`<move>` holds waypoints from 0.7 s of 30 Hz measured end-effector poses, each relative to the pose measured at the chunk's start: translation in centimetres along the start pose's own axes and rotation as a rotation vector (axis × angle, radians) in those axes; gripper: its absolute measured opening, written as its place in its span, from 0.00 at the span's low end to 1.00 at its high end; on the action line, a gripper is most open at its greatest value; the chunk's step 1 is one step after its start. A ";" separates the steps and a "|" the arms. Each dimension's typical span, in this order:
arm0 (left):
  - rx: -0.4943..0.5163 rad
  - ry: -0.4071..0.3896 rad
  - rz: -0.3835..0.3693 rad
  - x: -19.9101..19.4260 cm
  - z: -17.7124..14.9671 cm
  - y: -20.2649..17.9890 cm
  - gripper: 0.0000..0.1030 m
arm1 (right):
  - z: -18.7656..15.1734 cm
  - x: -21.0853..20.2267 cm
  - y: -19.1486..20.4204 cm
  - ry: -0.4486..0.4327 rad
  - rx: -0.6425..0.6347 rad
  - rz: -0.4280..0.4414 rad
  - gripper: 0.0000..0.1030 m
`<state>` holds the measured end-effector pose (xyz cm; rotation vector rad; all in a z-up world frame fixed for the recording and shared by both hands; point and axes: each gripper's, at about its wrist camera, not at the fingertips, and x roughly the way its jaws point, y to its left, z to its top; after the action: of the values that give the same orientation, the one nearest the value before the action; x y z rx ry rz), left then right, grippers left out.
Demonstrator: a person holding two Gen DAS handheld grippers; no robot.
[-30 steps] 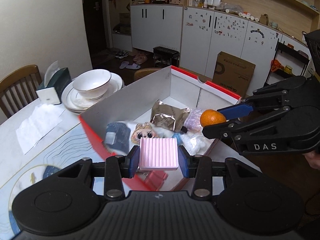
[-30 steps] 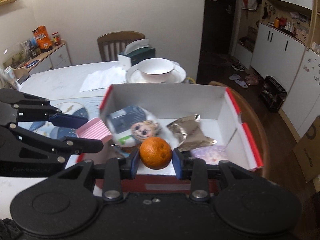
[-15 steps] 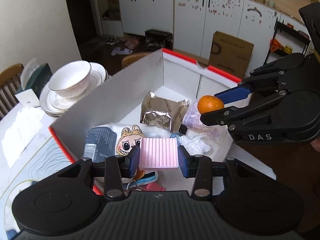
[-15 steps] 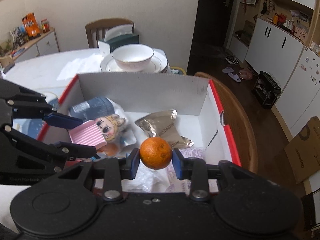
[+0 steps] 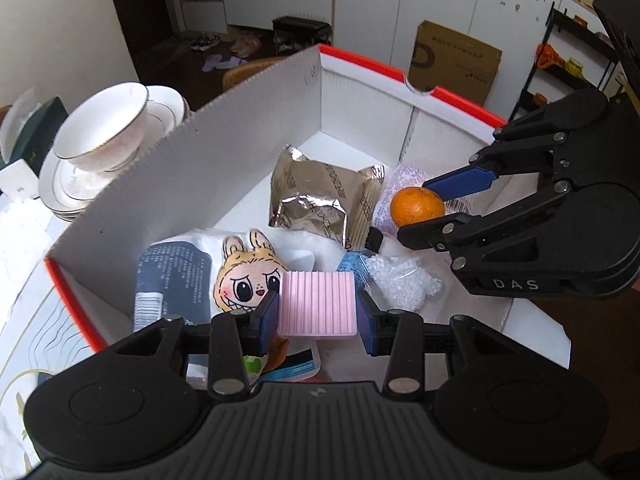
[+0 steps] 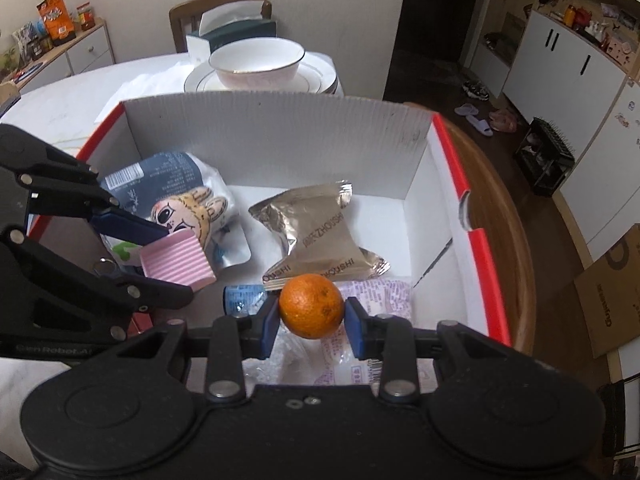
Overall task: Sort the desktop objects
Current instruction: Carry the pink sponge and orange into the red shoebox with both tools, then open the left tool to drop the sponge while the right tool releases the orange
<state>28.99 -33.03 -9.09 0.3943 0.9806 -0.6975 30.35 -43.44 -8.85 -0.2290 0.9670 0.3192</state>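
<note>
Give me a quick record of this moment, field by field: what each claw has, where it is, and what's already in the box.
left claw: shut on pink ribbed block, over the box
right claw: shut on orange, over the box
container: white box with red rim
in the box: foil snack packet, cartoon plush face, dark blue pouch, bag of white pellets
behind the box: bowl on stacked plates, tissue box

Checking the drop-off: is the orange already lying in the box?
No. The right claw holds the orange clamped above the box contents.
</note>
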 end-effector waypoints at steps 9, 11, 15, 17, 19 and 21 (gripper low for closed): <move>-0.007 0.058 -0.047 1.6 0.2 0.2 0.38 | 0.0 1.4 -0.1 0.045 -0.023 0.023 0.32; -0.009 0.068 -0.052 1.8 0.2 0.3 0.39 | 0.0 1.6 -0.1 0.047 -0.021 0.028 0.33; -0.017 0.092 -0.061 2.4 0.3 0.5 0.39 | 0.1 1.9 0.1 0.052 -0.025 0.036 0.33; -0.026 0.098 -0.069 2.5 0.2 0.6 0.39 | 0.1 1.9 0.2 0.049 -0.025 0.038 0.34; -0.035 0.097 -0.073 2.5 0.2 0.7 0.41 | 0.2 1.9 0.2 0.047 -0.023 0.042 0.36; -0.042 0.090 -0.077 2.3 0.2 0.7 0.49 | 0.2 1.8 0.2 0.044 -0.025 0.046 0.37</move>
<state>30.50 -33.45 -10.99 0.3548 1.0988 -0.7319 31.37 -42.87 -10.30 -0.2374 1.0130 0.3703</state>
